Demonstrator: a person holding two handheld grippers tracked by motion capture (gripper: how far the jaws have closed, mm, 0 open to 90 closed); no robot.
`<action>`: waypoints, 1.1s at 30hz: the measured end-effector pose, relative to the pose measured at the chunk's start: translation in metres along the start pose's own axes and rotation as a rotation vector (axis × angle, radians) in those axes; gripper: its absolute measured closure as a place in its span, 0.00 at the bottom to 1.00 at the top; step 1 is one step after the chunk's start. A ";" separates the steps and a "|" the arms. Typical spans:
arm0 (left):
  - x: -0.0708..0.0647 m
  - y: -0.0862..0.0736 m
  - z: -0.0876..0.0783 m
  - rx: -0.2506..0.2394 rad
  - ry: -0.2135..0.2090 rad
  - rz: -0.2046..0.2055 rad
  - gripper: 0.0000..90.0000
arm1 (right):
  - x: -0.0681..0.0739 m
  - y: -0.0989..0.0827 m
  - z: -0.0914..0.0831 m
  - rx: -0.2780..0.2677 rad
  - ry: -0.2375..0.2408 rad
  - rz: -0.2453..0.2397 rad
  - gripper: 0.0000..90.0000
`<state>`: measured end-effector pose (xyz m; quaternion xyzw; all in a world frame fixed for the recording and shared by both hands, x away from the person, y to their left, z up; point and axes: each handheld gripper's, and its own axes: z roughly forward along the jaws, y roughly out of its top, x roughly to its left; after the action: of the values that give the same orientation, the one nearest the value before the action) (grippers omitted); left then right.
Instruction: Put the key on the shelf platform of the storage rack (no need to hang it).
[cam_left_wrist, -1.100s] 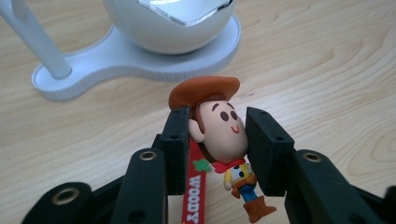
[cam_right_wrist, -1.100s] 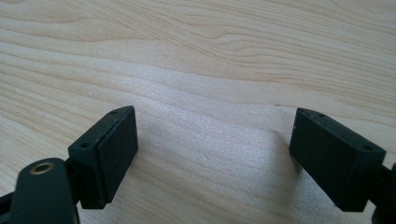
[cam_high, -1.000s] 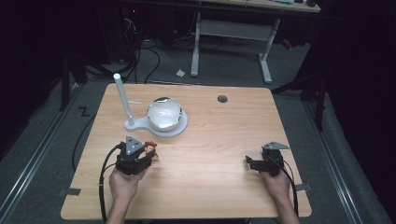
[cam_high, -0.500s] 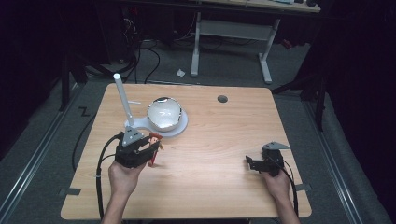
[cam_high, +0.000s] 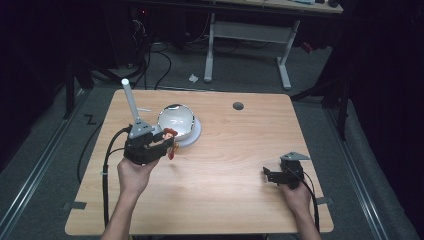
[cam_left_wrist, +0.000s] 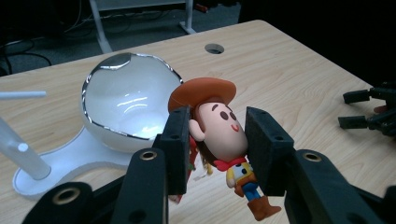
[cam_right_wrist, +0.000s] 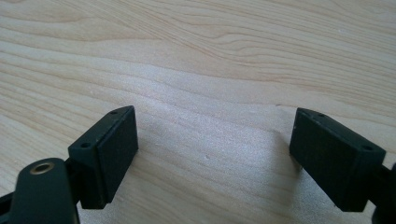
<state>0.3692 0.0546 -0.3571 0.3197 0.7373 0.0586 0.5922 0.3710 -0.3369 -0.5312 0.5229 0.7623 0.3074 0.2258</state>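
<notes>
A small cowboy figurine (cam_left_wrist: 219, 135) with a brown hat, yellow shirt and brown boots hangs above the table, and my left gripper (cam_left_wrist: 217, 149) is shut on its head. In the high view the figurine (cam_high: 169, 136) and the left gripper (cam_high: 165, 145) are just left of a white bowl-shaped dome (cam_high: 176, 121) on a white base with an upright white rod (cam_high: 130, 100). The dome (cam_left_wrist: 126, 100) is close behind the figurine. My right gripper (cam_high: 266, 175) rests low at the table's right front, open, with bare wood between its jaws (cam_right_wrist: 212, 154).
The wooden table (cam_high: 240, 145) has a round cable hole (cam_high: 238, 106) near its far edge. Cables trail from both grippers off the front. A desk frame (cam_high: 250, 35) and loose cables stand on the dark floor behind the table.
My left gripper has lifted the figurine and carried it away from the person and to the right, up beside the white dome. The right gripper has stayed put.
</notes>
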 end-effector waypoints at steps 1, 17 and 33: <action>-0.002 0.002 0.001 0.005 -0.005 -0.008 0.69 | 0.000 0.000 0.000 0.000 0.000 0.000 0.17; -0.037 0.031 0.028 -0.023 -0.014 0.010 0.69 | 0.000 0.000 0.000 0.000 0.000 0.000 0.17; -0.036 0.039 0.062 -0.045 0.014 -0.009 0.69 | 0.000 0.000 0.000 0.000 0.001 0.000 0.17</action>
<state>0.4452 0.0476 -0.3266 0.3026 0.7413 0.0748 0.5944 0.3709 -0.3368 -0.5312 0.5227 0.7625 0.3074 0.2255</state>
